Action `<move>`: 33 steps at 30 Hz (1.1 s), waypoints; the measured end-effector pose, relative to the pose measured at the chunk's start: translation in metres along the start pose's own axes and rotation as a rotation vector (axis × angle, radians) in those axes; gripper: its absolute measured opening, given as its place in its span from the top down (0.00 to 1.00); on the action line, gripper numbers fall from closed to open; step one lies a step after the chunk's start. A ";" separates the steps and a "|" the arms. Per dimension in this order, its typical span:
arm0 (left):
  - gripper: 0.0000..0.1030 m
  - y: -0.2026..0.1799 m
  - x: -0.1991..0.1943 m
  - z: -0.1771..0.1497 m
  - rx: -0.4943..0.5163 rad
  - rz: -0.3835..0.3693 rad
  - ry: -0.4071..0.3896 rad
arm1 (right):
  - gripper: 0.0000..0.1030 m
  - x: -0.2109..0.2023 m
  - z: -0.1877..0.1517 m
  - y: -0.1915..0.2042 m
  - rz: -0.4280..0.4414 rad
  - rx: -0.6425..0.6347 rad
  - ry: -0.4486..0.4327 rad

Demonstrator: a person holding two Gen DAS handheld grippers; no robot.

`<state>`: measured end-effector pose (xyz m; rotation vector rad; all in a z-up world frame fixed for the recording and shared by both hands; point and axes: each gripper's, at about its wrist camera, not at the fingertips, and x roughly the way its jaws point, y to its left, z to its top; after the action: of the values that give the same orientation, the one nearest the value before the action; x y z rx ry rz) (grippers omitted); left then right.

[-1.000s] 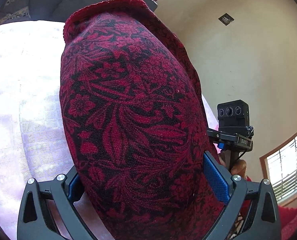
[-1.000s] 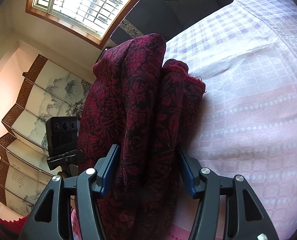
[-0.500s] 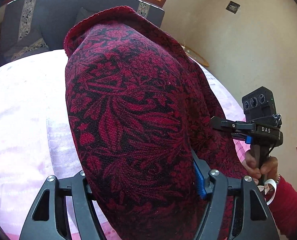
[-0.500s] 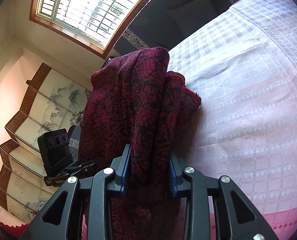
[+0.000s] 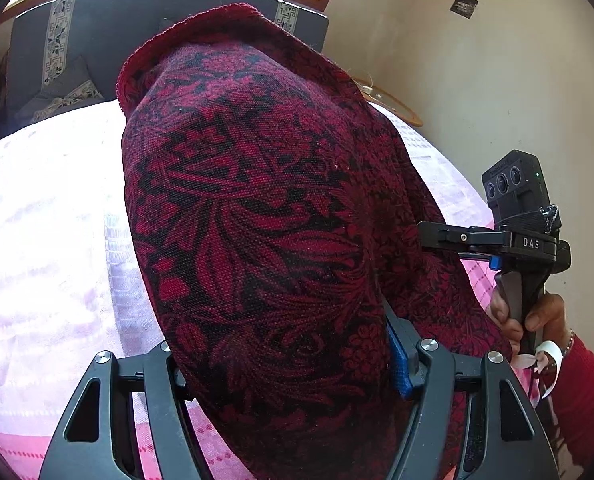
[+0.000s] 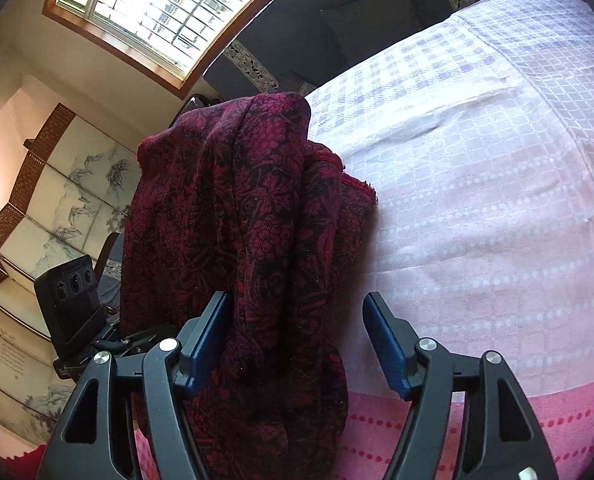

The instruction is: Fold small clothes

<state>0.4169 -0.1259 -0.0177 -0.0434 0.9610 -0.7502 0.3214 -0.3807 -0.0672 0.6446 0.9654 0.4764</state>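
A dark red cloth with a black floral pattern (image 5: pixel 257 220) hangs in folds above a bed. My left gripper (image 5: pixel 285 364) is shut on the cloth; the fabric drapes over its fingers and hides the left one. In the right wrist view the same cloth (image 6: pixel 241 220) hangs between the jaws of my right gripper (image 6: pixel 297 332), which stand wide apart. The cloth touches the left blue pad (image 6: pixel 207 336) only; the right pad (image 6: pixel 385 344) is bare. The right gripper's body also shows in the left wrist view (image 5: pixel 513 240), held by a hand.
A bed with a pale lilac and pink checked cover (image 6: pixel 477 200) lies under the cloth. A dark sofa (image 5: pixel 97 32) stands behind it below a window (image 6: pixel 165 4). A painted folding screen (image 6: pixel 49 200) stands at the left. A beige wall (image 5: pixel 497 80) is at the right.
My right gripper was shut on the cloth half a second ago; its jaws have now opened wide. My left gripper keeps its hold and has tilted a little towards the sofa.
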 end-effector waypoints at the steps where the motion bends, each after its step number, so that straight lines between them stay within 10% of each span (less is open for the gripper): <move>1: 0.33 0.001 0.001 -0.001 0.001 0.001 0.000 | 0.35 0.004 0.000 -0.003 0.035 0.015 0.013; 14: 0.33 -0.022 -0.005 -0.013 0.056 0.058 -0.039 | 0.62 0.031 0.019 -0.004 0.172 0.014 0.031; 33: 0.33 -0.054 -0.037 -0.037 0.083 0.119 -0.048 | 0.65 0.021 0.002 -0.004 0.201 0.078 -0.028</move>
<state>0.3463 -0.1346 0.0062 0.0671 0.8782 -0.6758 0.3342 -0.3706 -0.0818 0.8211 0.9000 0.6081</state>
